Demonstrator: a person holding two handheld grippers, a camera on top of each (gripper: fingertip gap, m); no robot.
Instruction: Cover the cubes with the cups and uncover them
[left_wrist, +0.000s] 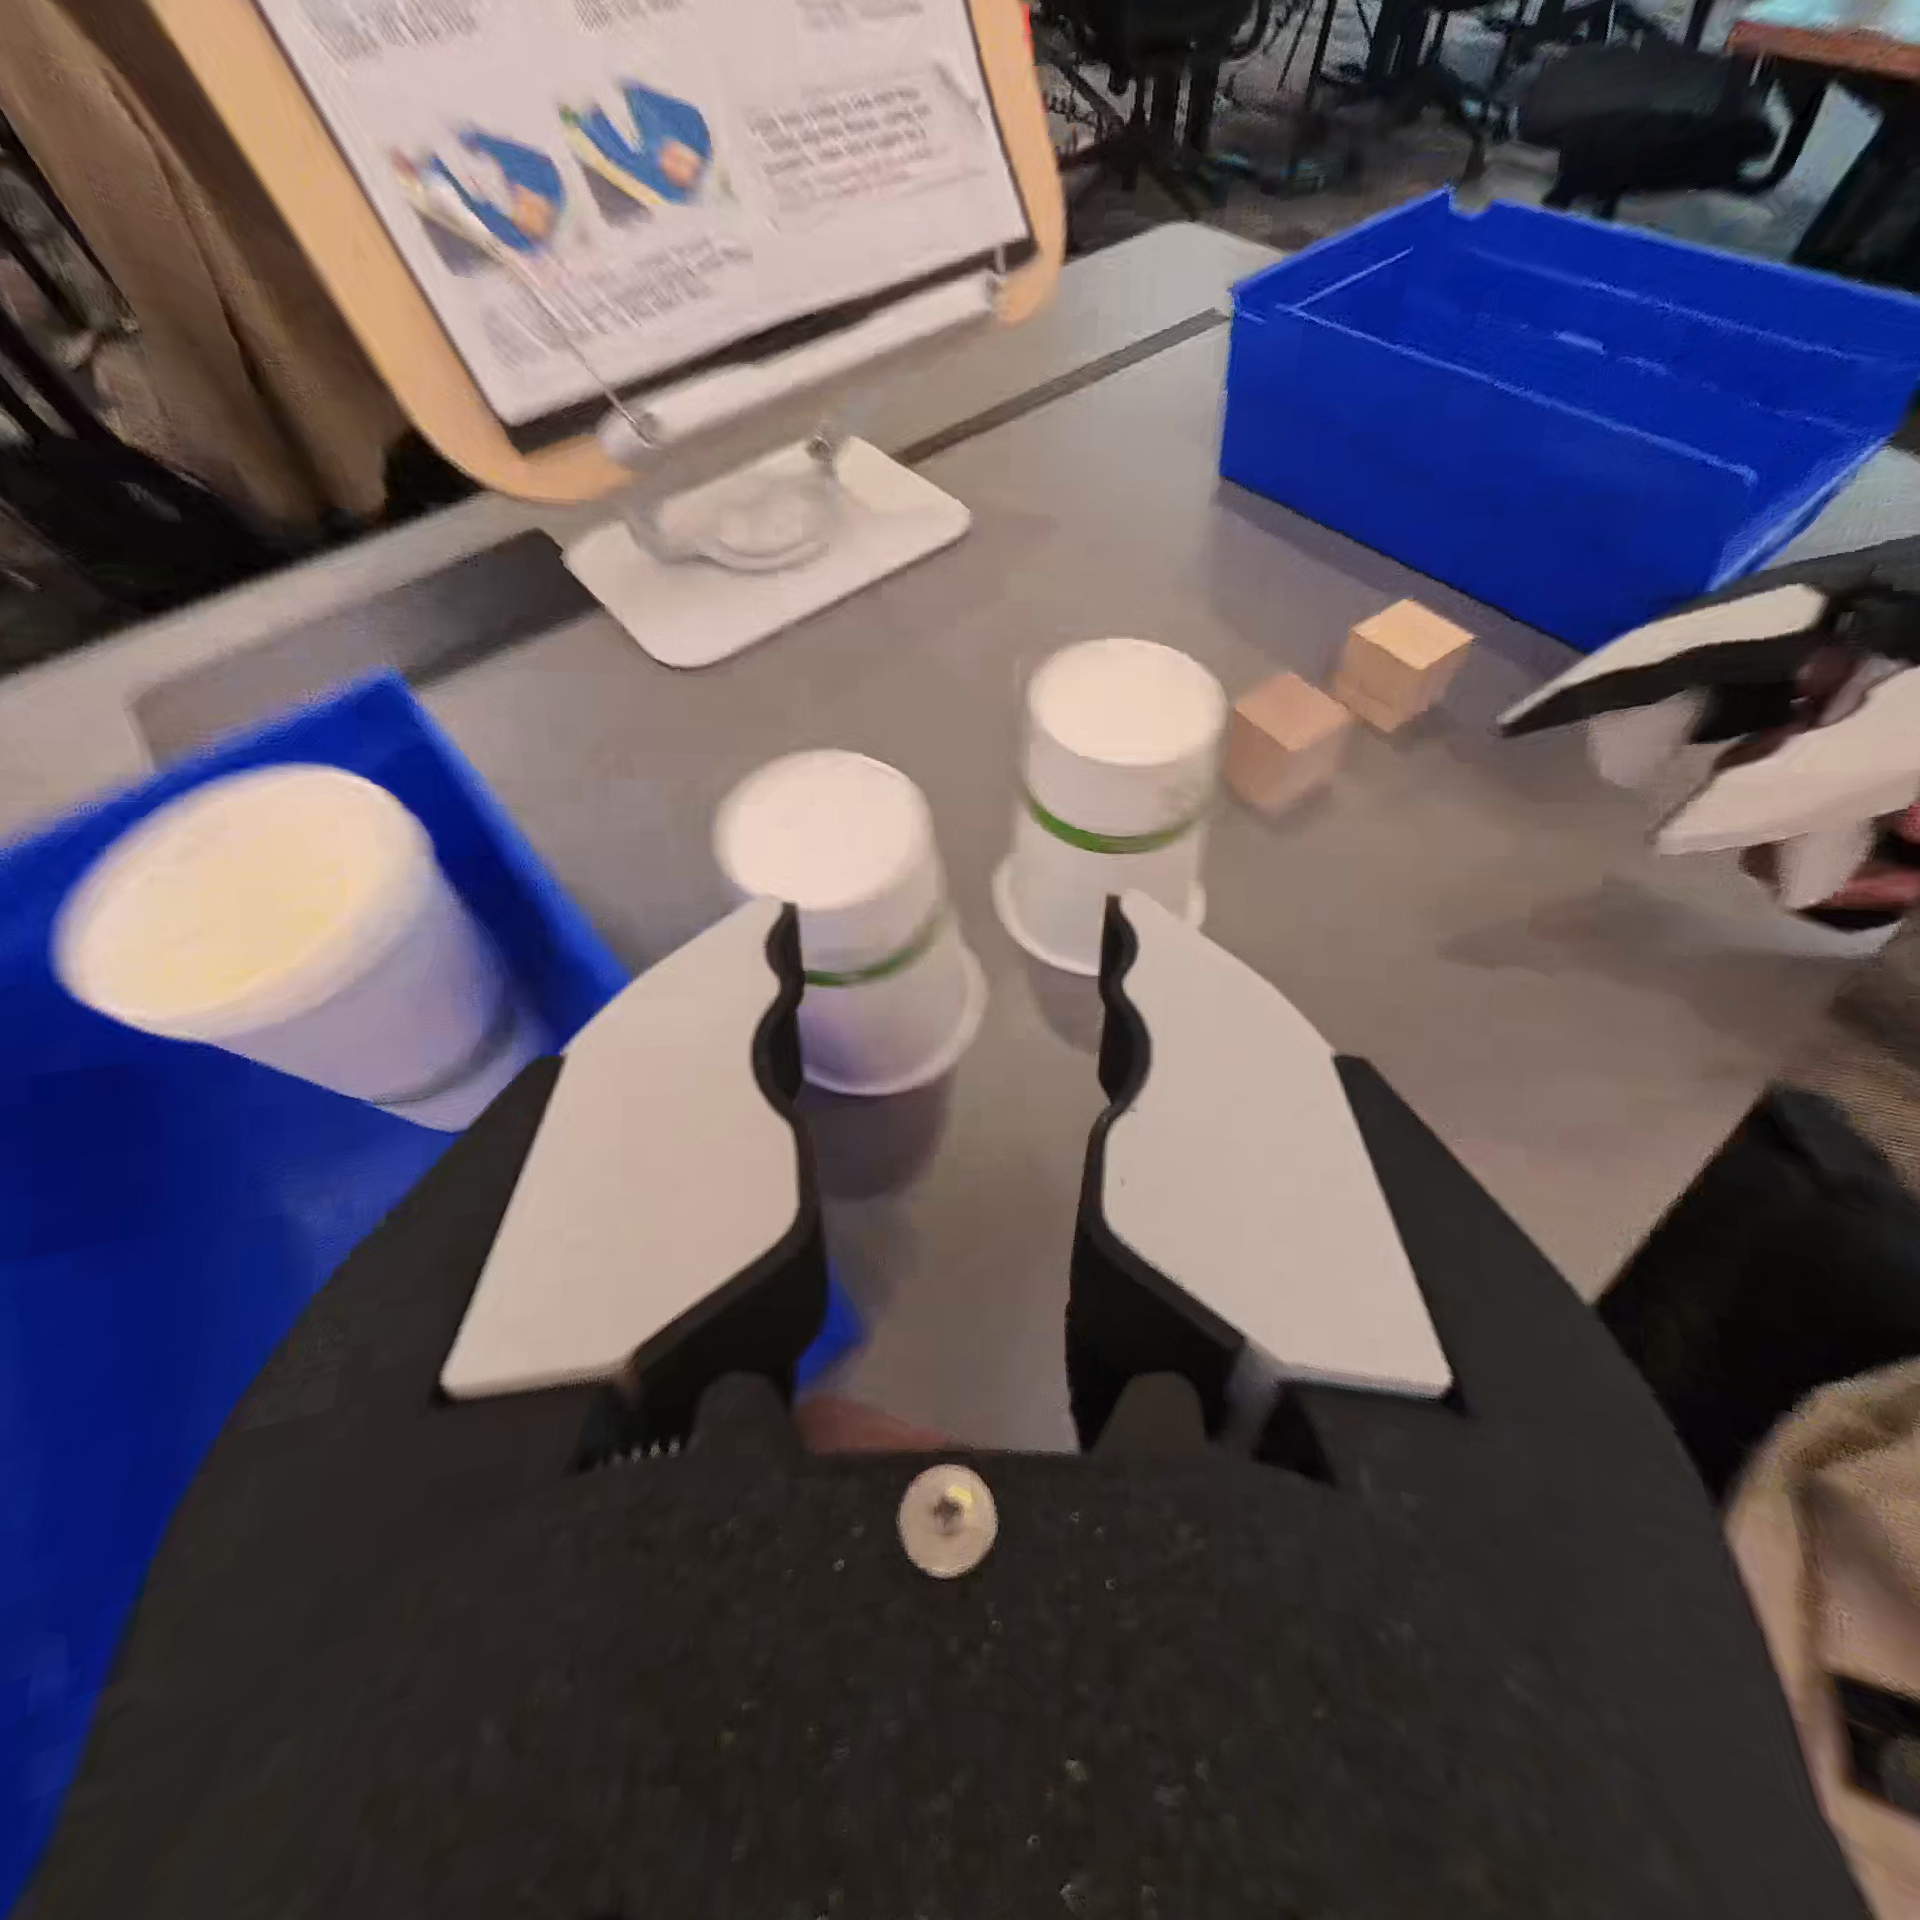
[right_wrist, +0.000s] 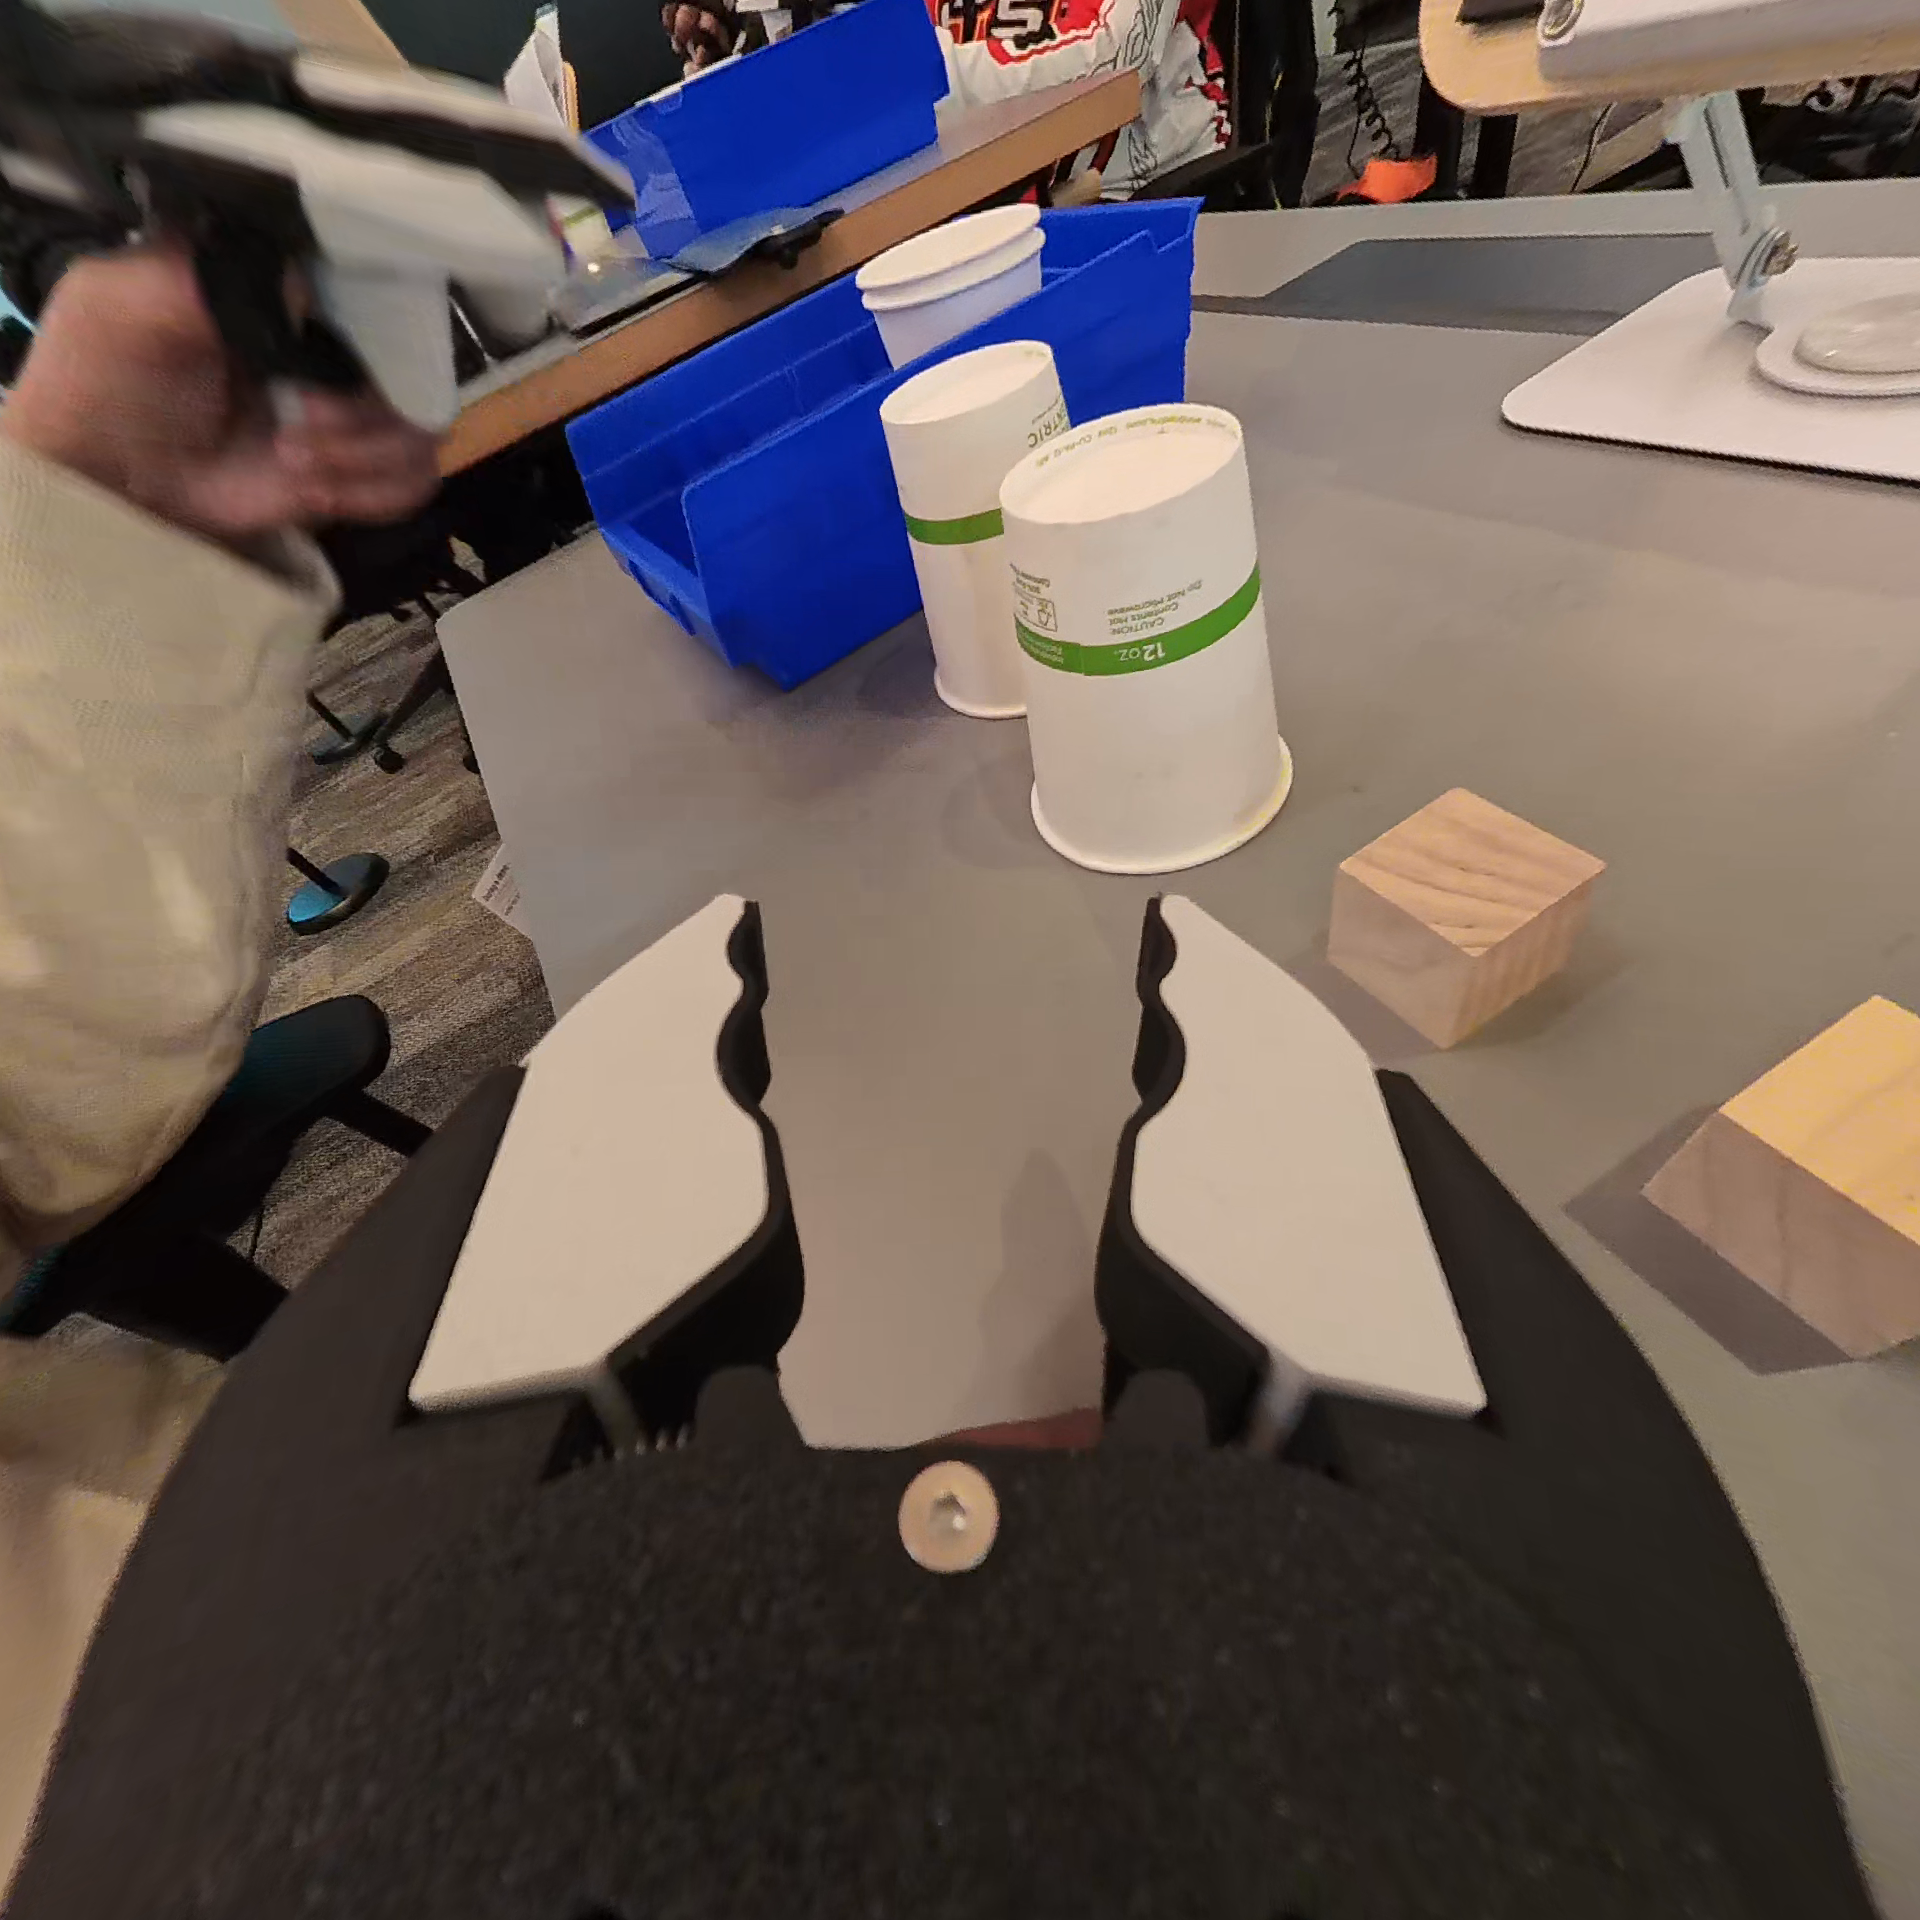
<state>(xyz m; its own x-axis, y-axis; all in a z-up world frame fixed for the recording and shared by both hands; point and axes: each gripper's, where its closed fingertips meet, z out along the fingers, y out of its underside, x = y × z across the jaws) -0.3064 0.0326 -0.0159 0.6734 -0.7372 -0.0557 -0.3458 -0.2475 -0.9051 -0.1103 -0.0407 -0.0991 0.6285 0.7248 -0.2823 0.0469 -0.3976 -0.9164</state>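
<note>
inverted cup (left_wrist: 862, 925) just ahead of spread left gripper (left_wrist: 948, 920), cubes (left_wrist: 1286, 740) beyond

Blurred throughout in the left wrist view, worst on the bin cup (left_wrist: 281, 925) and right tool (left_wrist: 1704, 769), cut by the right edge. Smeared likewise: left tool (right_wrist: 343, 197) in the right wrist view. Near cube (right_wrist: 1808, 1195) cropped at the right edge. Under both upturned cups (right_wrist: 1143, 634), nothing visible. Far cup (right_wrist: 961, 520) partly hidden behind the near one.

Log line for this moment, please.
left gripper open | right gripper open | two cups inverted | two cubes uncovered
</note>
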